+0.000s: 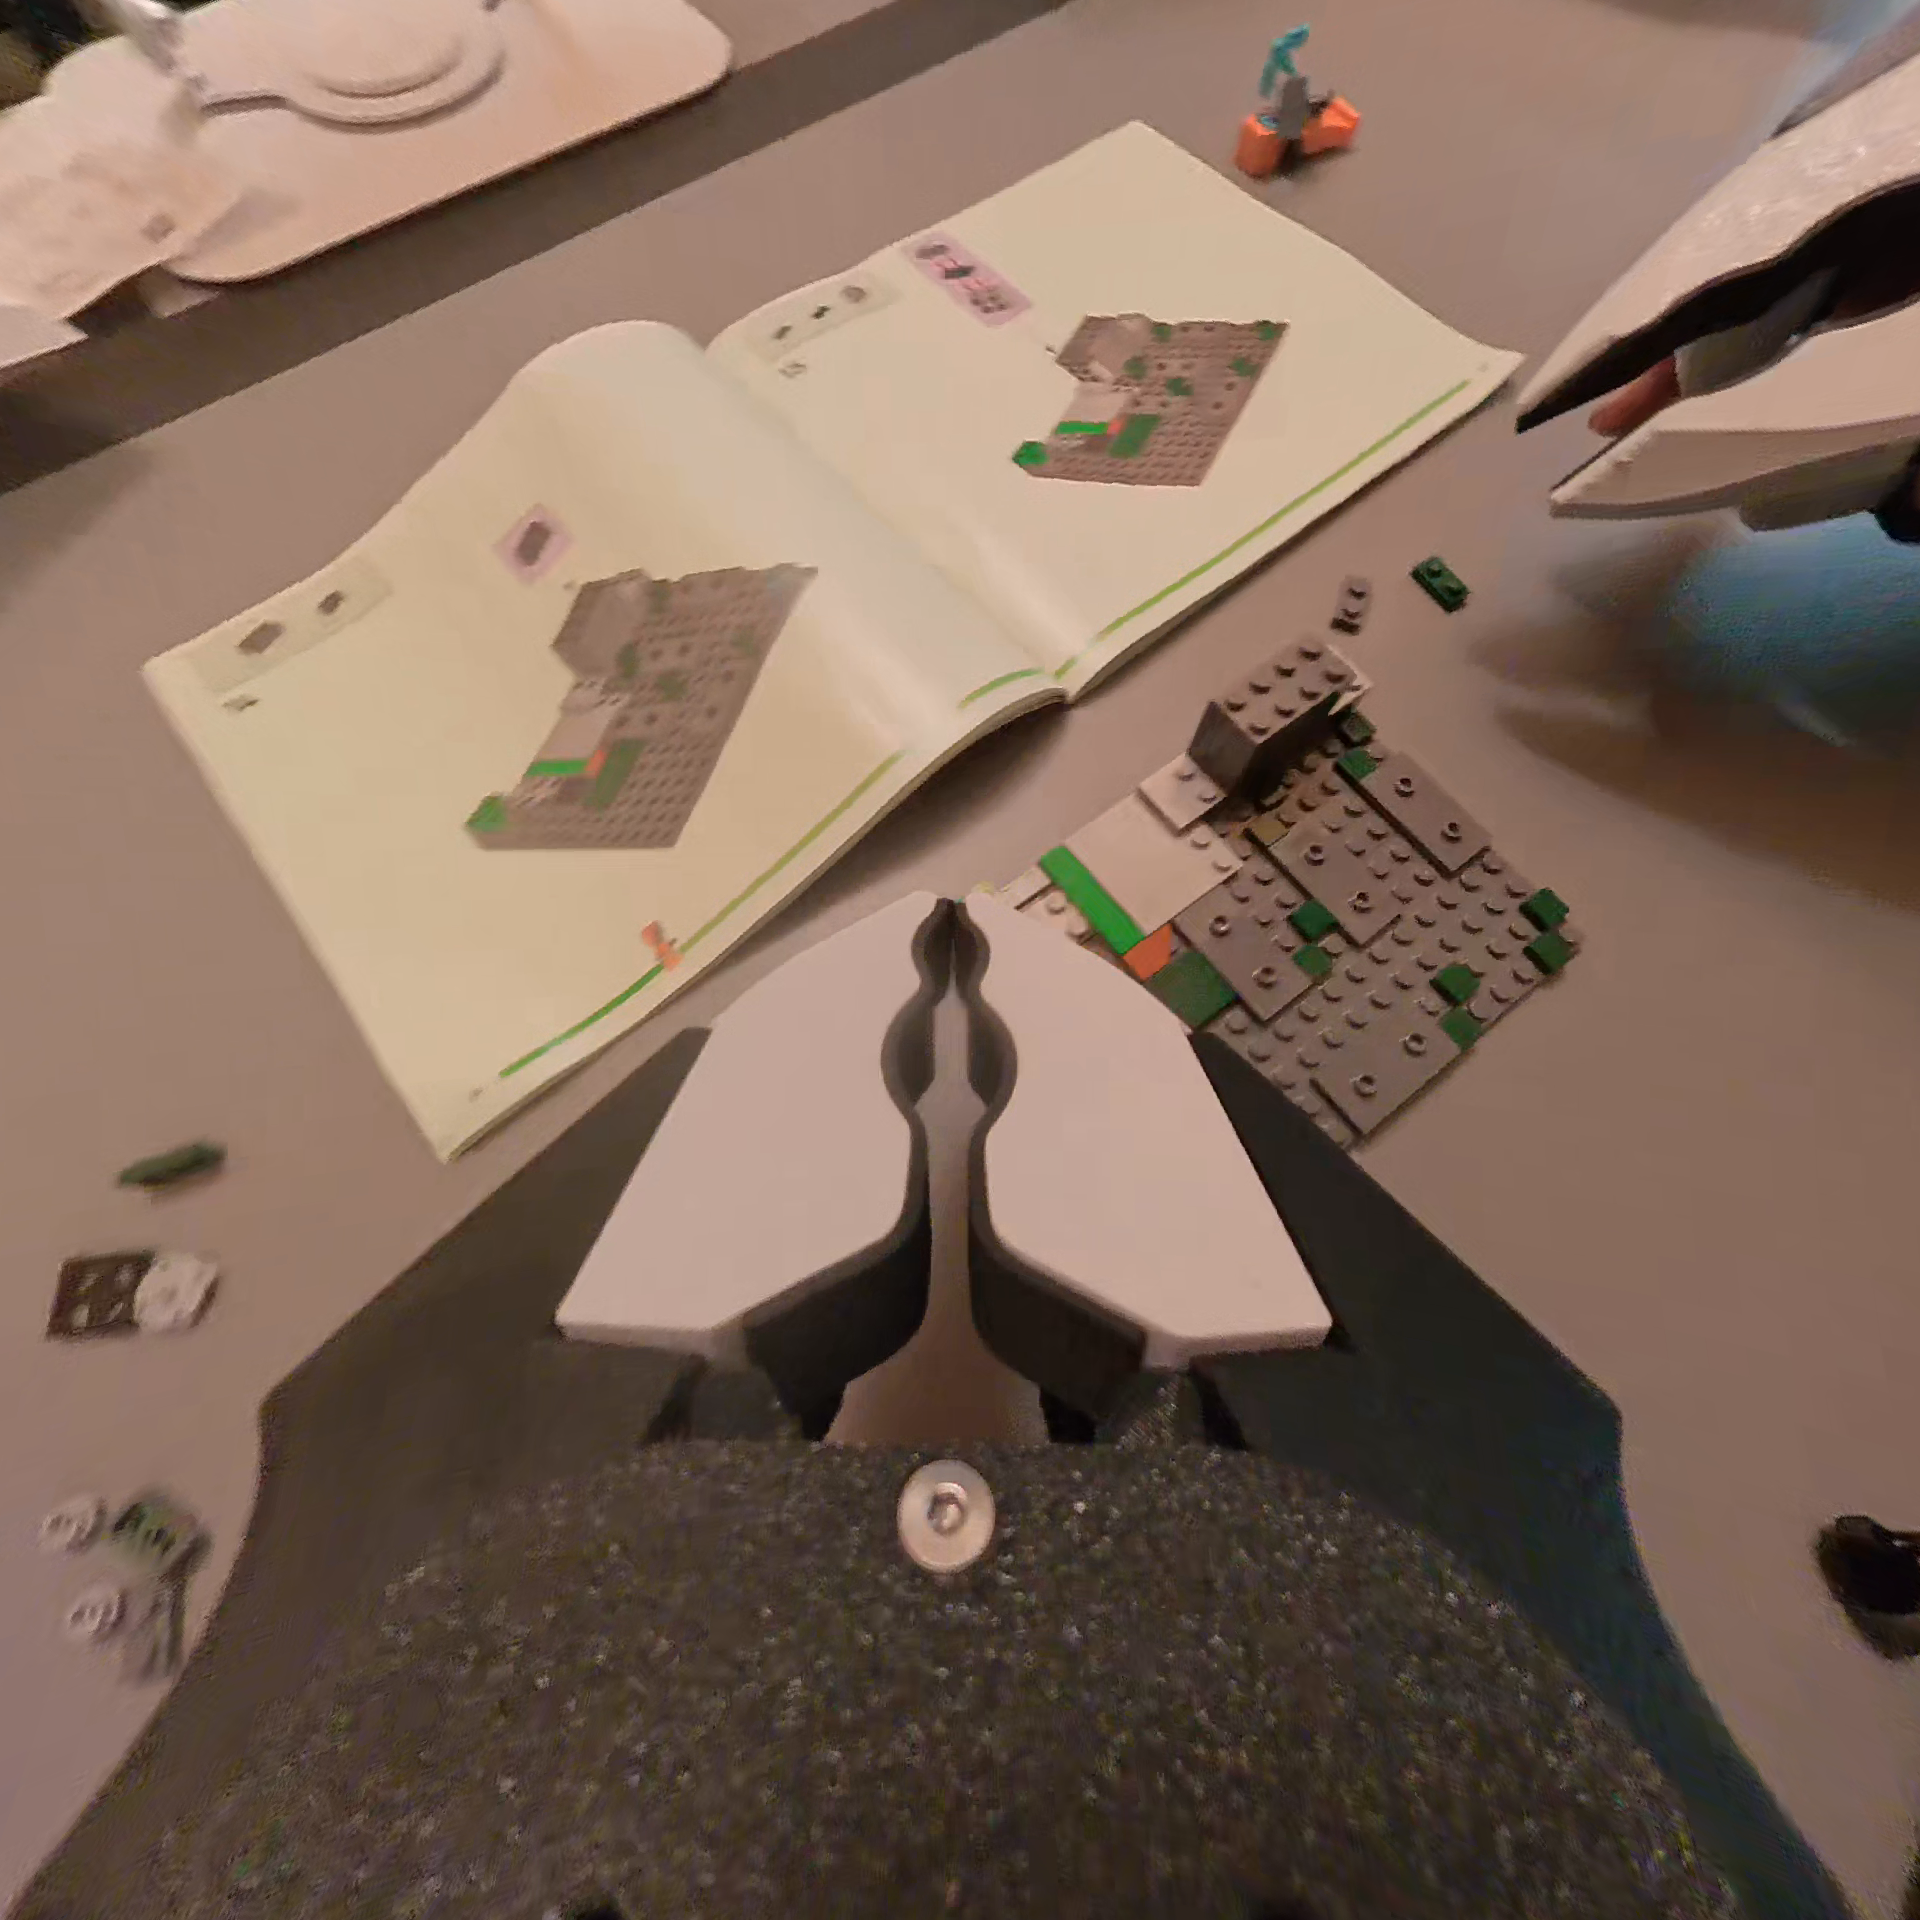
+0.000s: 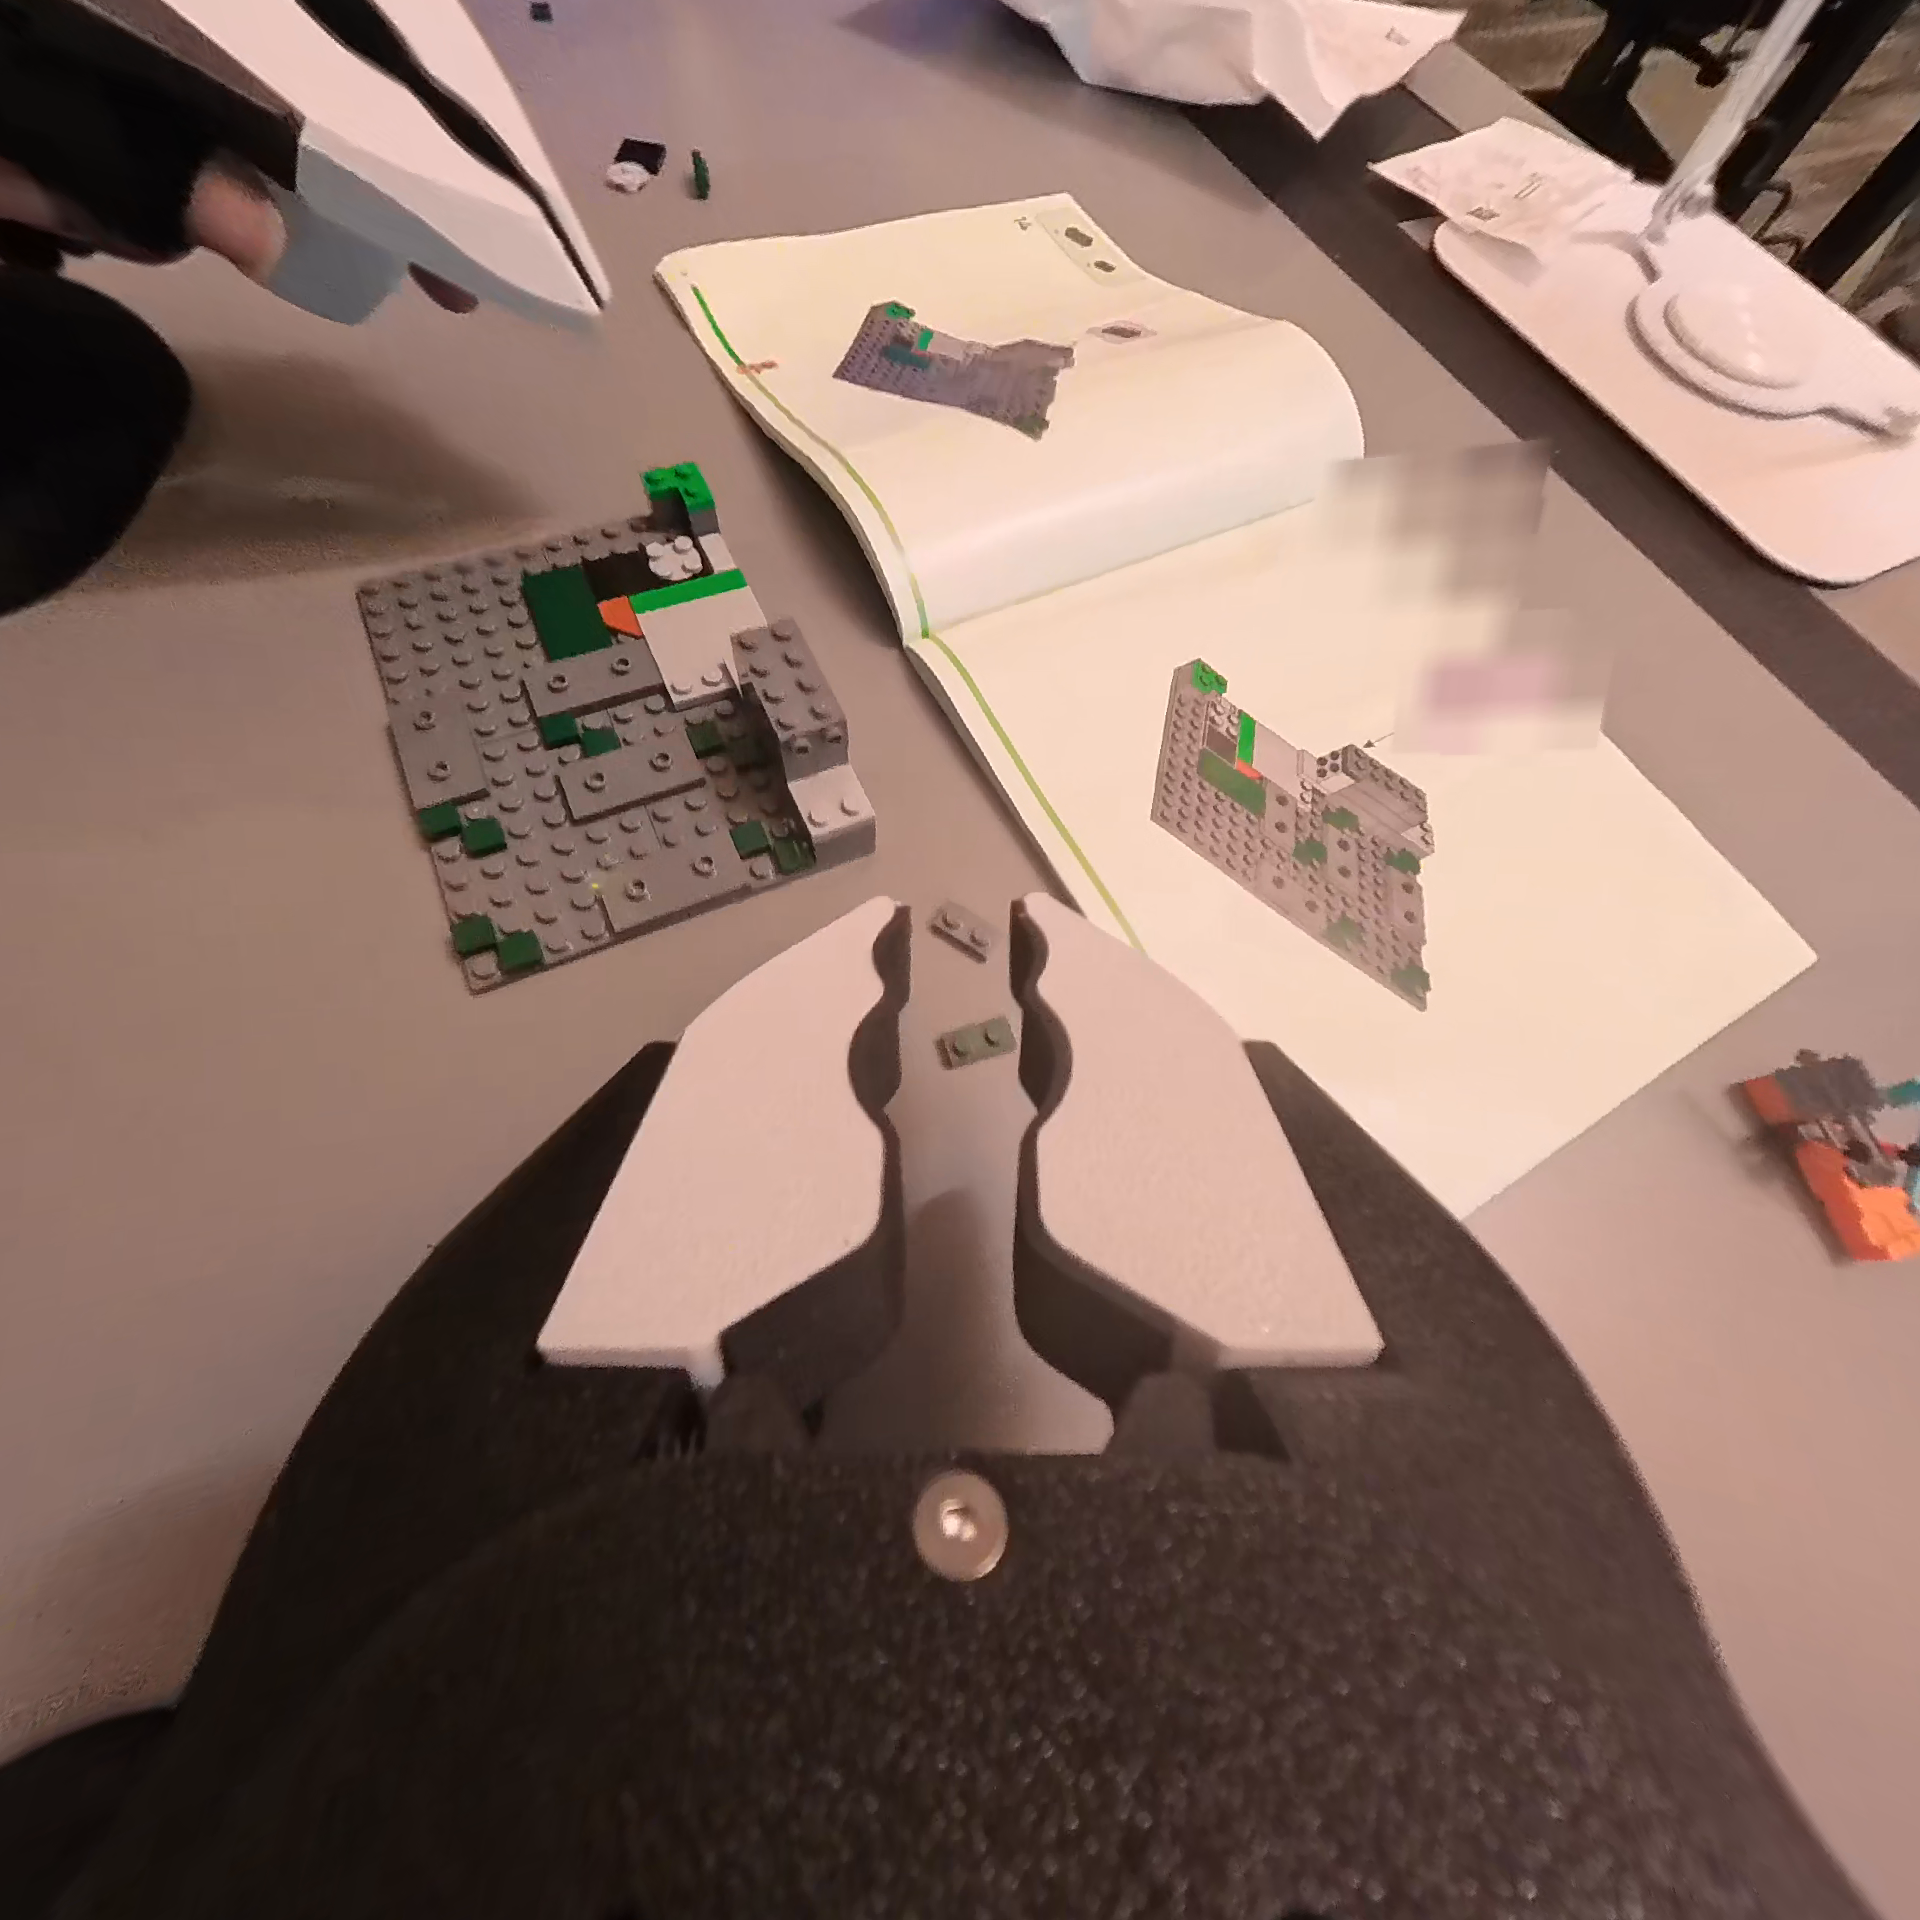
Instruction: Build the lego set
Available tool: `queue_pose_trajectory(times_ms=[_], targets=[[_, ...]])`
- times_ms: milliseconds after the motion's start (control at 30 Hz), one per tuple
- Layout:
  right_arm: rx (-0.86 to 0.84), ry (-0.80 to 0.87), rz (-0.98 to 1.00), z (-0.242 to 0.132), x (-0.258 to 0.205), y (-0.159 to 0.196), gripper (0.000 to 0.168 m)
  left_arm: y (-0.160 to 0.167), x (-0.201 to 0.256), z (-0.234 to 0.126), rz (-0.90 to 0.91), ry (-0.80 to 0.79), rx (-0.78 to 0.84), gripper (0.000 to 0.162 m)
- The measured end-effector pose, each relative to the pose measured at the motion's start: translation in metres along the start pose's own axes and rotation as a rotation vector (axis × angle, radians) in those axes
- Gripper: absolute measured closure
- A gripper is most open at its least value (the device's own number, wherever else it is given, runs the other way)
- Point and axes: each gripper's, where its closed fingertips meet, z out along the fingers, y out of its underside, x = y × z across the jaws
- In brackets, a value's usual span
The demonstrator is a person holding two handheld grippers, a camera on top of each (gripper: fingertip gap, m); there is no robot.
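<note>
Right wrist view: right hand-held gripper (image 2: 954, 914) apart over studded grey plate (image 2: 962, 930); left hand-held gripper (image 1: 954, 914) together.

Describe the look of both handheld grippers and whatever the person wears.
Left gripper and right gripper match: pale grey fingers with wavy dark inner edges, black speckled bodies, one silver screw at centre. No cables show. The person's hand on the left gripper wears a dark fingerless glove.
</note>
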Motion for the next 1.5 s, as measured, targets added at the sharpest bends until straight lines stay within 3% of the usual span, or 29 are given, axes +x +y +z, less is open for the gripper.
queue_pose_trajectory(times_ms=[533,967,1133,1267,1400,1500], targets=[[0.206,0.165,0.163,0.002,0.003,-0.053,0.168,0.036,-0.060,-0.102,-0.187,-0.156,0.285,0.162],[0.179,0.224,0.177,0.011,-0.001,-0.056,0.168,0.096,-0.191,-0.252,-0.306,-0.639,0.327,0.162],[0.182,0.218,0.161,0.014,0.000,-0.056,0.168,0.113,-0.235,-0.280,-0.342,-0.775,0.250,0.151],[0.176,0.212,0.155,0.012,0.005,-0.052,0.168,0.115,-0.260,-0.280,-0.363,-0.772,0.182,0.140],[0.169,0.223,0.149,0.006,0.011,-0.048,0.168,0.120,-0.301,-0.300,-0.227,-0.841,-0.051,0.144],[0.165,0.227,0.158,0.002,0.016,-0.044,0.168,0.134,-0.335,-0.296,-0.157,-0.725,-0.233,0.146]])
